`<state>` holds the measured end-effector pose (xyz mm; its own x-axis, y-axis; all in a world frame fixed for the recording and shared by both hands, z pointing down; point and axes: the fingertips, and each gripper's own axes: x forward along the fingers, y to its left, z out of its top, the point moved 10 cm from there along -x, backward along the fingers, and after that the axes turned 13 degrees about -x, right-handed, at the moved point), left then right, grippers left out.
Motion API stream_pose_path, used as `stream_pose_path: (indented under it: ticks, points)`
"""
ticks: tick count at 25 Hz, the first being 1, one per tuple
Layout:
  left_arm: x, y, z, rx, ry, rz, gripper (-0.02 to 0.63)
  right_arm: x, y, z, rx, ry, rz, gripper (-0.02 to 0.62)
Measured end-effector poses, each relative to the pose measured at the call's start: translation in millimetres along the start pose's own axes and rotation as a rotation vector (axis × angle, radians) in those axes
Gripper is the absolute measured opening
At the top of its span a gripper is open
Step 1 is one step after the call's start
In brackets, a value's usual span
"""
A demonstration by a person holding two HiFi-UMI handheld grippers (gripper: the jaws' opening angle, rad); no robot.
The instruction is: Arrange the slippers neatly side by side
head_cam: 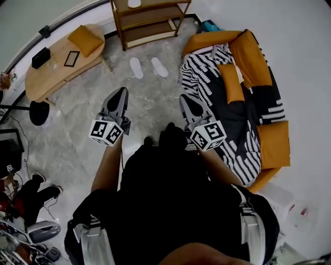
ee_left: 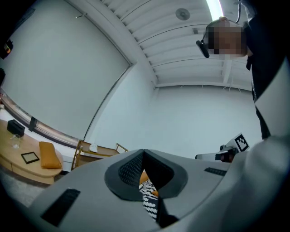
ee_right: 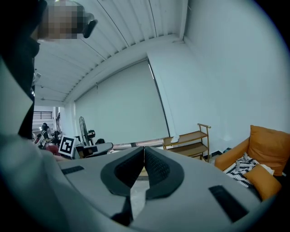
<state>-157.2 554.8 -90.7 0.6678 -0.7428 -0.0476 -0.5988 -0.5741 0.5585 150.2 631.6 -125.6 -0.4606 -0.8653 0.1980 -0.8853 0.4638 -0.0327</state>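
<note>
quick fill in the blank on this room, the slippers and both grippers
The two white slippers lie on the ___ near the wooden shelf.
The jaws of the left gripper and of the right gripper are both ___.
The cushion on the wooden table is ___ in colour.

Missing words: floor; shut; orange
</note>
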Motion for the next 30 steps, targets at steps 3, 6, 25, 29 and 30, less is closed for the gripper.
stream_pose_path:
  ticks: [3, 6, 25, 29, 30]
  points:
    - [25.9, 8.5, -3.0, 0.018, 0.018, -0.010, 0.014, 20.2, -23.8, -3.0, 0.008, -0.016, 0.004, 0.031]
    - [53.4, 19.4, -2.1, 0.022, 0.022, 0.020, 0.014, 47.9, -53.1, -7.0, 0.032, -0.029, 0.011, 0.031]
    - [304.3, 72.1, 45.0, 0.086, 0.039, 0.122, 0.014, 233.3, -290.6, 13.3, 0.100, -0.035, 0.124, 0.031]
    - [316.8, 105.3, 57.4, 0.070, 0.034, 0.148, 0.014, 277.2, -293.7, 14.9, 0.099, -0.062, 0.128, 0.031]
    - [317.7, 117.1, 60.0, 0.065, 0.035, 0.154, 0.014, 286.2, -290.8, 16.2, 0.093, -0.070, 0.124, 0.031]
